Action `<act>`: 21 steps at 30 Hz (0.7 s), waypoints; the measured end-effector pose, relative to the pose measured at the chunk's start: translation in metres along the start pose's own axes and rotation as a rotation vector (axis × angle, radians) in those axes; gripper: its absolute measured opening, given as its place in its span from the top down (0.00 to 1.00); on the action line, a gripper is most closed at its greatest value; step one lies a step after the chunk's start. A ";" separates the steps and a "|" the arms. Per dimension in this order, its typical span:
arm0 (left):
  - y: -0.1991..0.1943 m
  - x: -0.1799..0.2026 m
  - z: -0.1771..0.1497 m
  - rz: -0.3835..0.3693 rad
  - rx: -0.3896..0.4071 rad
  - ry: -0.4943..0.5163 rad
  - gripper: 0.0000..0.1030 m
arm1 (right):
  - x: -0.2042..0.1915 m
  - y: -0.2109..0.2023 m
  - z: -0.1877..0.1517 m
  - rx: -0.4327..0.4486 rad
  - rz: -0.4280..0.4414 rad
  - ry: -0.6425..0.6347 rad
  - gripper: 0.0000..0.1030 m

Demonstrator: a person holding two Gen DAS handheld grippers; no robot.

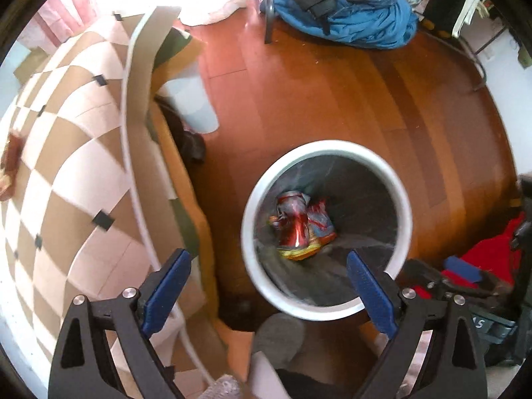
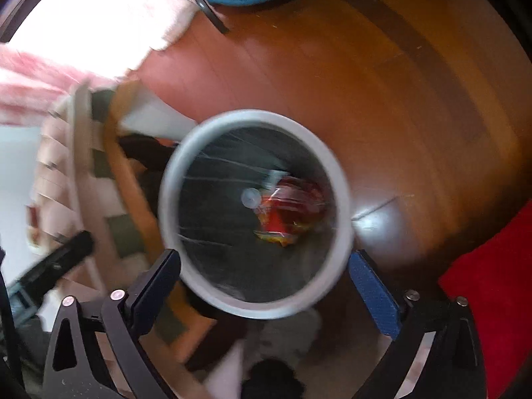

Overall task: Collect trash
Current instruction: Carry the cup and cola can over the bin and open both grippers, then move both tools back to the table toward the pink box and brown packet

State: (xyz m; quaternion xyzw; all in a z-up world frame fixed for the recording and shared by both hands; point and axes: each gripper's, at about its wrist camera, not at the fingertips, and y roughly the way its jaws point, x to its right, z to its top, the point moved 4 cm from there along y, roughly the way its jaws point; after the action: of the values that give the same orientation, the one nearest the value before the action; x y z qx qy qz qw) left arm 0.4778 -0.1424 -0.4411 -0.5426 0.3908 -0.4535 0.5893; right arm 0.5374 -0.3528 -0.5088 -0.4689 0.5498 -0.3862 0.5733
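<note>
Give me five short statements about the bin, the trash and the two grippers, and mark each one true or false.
1. The round white-rimmed trash bin stands on a brown wooden floor. True.
2. The bin is empty. False: a crumpled red and yellow wrapper lies at its bottom.
3. The left gripper is clamped on the wrapper. False: its jaws stand wide apart with nothing between them.
4. The right gripper is open above the bin. True.
5. A blue cloth heap lies inside the bin. False: it lies on the floor, well away from the bin.

Crumpled red wrappers (image 1: 301, 224) inside white bin (image 1: 252, 206).
</note>
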 end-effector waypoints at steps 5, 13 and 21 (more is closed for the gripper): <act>-0.015 -0.001 -0.013 0.014 0.022 0.017 0.07 | -0.004 -0.009 -0.014 0.023 -0.123 -0.050 0.00; -0.070 -0.005 -0.027 0.013 0.105 0.030 0.07 | -0.015 -0.058 -0.034 0.090 -0.173 -0.069 0.00; -0.133 -0.018 -0.041 -0.016 0.204 0.008 0.07 | -0.038 -0.126 -0.056 0.170 -0.176 -0.092 0.00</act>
State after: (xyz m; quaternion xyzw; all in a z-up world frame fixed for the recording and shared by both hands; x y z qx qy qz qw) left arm 0.4194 -0.1366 -0.3141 -0.4809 0.3406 -0.4980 0.6362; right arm 0.4875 -0.3561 -0.3750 -0.4821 0.4448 -0.4582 0.5998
